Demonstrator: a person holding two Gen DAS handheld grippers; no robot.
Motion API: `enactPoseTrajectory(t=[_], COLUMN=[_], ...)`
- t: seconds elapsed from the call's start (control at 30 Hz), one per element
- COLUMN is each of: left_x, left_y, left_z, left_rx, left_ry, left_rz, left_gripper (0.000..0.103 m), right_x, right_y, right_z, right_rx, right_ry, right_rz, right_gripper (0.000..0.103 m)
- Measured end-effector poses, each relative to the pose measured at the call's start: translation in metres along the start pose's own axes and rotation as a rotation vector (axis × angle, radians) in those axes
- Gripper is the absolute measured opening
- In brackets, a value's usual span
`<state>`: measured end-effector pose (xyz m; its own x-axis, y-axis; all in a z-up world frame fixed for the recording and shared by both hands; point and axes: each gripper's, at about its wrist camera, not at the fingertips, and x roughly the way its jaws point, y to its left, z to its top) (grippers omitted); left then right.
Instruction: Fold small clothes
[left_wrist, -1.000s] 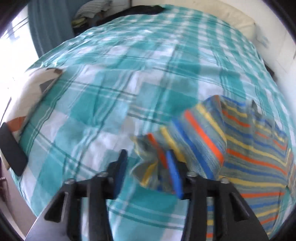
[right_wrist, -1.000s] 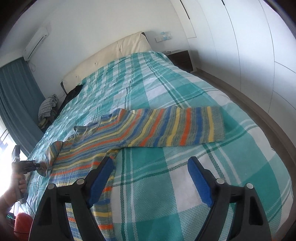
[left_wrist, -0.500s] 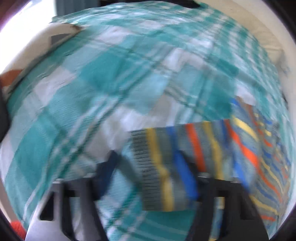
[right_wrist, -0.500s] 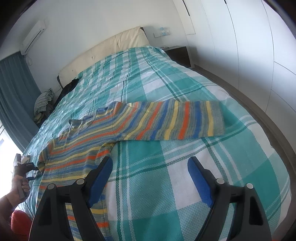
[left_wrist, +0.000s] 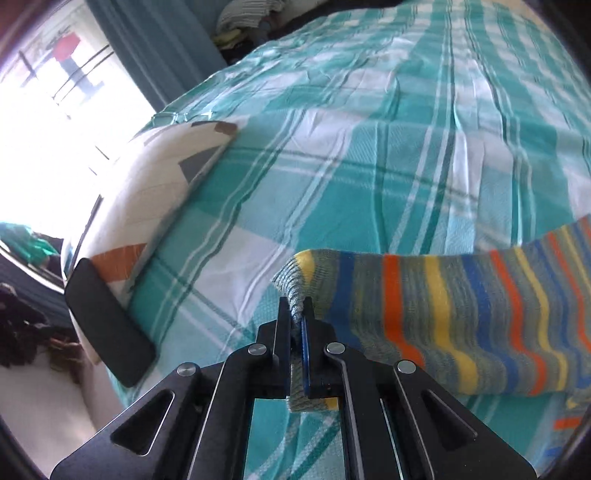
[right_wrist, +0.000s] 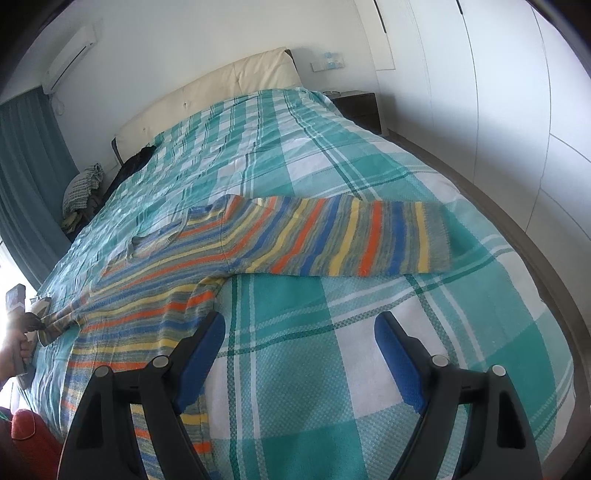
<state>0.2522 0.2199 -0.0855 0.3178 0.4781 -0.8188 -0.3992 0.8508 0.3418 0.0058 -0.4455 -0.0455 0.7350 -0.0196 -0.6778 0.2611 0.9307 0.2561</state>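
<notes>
Striped knit sweater (right_wrist: 207, 266) in grey, blue, orange and yellow, spread flat across centre frame on teal plaid bedspread (right_wrist: 332, 155), one sleeve (right_wrist: 351, 240) extended toward right, other sleeve cuff (left_wrist: 295, 280) at lower centre, pinched and raised

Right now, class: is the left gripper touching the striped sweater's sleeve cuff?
Touching. The left wrist view shows the left gripper with jaws shut on the sleeve cuff of the striped sweater.
</notes>
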Motion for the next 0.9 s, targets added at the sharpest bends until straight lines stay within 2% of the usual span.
enactPoseTrajectory(t=[0.13, 0.27, 0.33, 0.4, 0.43, 0.5, 0.53, 0.57, 0.63, 0.67, 0.7, 0.77, 0.83, 0.9], left_x=[0.015, 0.024, 0.027, 0.017, 0.007, -0.023, -0.047, -0.065, -0.094, -0.107, -0.114, -0.122, -0.121, -0.11], left_y=[-0.015, -0.011, -0.015, -0.017, -0.015, -0.009, -0.007, -0.007, -0.014, -0.026, -0.037, -0.074, -0.116, -0.157], left_z=[-0.012, -0.018, -0.02, -0.022, -0.023, -0.025, -0.026, -0.025, -0.016, -0.007, 0.0, 0.016, 0.028, 0.044], left_rx=[0.04, 0.012, 0.059, 0.129, 0.165, 0.217, 0.249, 0.275, 0.333, 0.372, 0.399, 0.473, 0.54, 0.583], left_ry=[0.005, 0.026, 0.039, 0.025, 0.012, -0.077, -0.163, -0.22, -0.274, -0.273, -0.266, -0.244, -0.213, -0.193], left_rz=[0.053, 0.036, 0.02, 0.022, 0.033, 0.05, 0.032, -0.002, -0.142, -0.236, -0.297, -0.445, -0.524, -0.53], left_gripper=[0.002, 0.002, 0.003, 0.013, 0.027, 0.07, 0.077, 0.085, 0.088, 0.09, 0.094, 0.096, 0.096, 0.096], right_x=[0.0, 0.002, 0.003, 0.004, 0.004, 0.003, 0.004, 0.005, 0.016, 0.022, 0.03, 0.053, 0.077, 0.107], right_y=[0.009, 0.01, 0.01, 0.01, 0.009, 0.007, 0.005, 0.006, 0.013, 0.018, 0.025, 0.044, 0.063, 0.083], right_z=[-0.003, -0.004, -0.005, -0.004, -0.003, 0.004, 0.009, 0.013, 0.03, 0.039, 0.05, 0.079, 0.101, 0.123], right_rx=[-0.048, -0.064, -0.061, -0.06, -0.059, -0.052, -0.05, -0.06, -0.132, -0.172, -0.208, -0.269, -0.317, -0.358], right_ry=[0.006, 0.014, 0.02, 0.029, 0.036, 0.06, 0.071, 0.08, 0.091, 0.092, 0.092, 0.091, 0.098, 0.131], right_rz=[-0.005, -0.014, -0.016, -0.015, -0.008, 0.021, 0.036, 0.04, 0.032, 0.024, 0.024, 0.072, 0.099, 0.128], right_gripper=[0.082, 0.082, 0.082, 0.082, 0.082, 0.082, 0.083, 0.086, 0.087, 0.087, 0.087, 0.087, 0.087, 0.087])
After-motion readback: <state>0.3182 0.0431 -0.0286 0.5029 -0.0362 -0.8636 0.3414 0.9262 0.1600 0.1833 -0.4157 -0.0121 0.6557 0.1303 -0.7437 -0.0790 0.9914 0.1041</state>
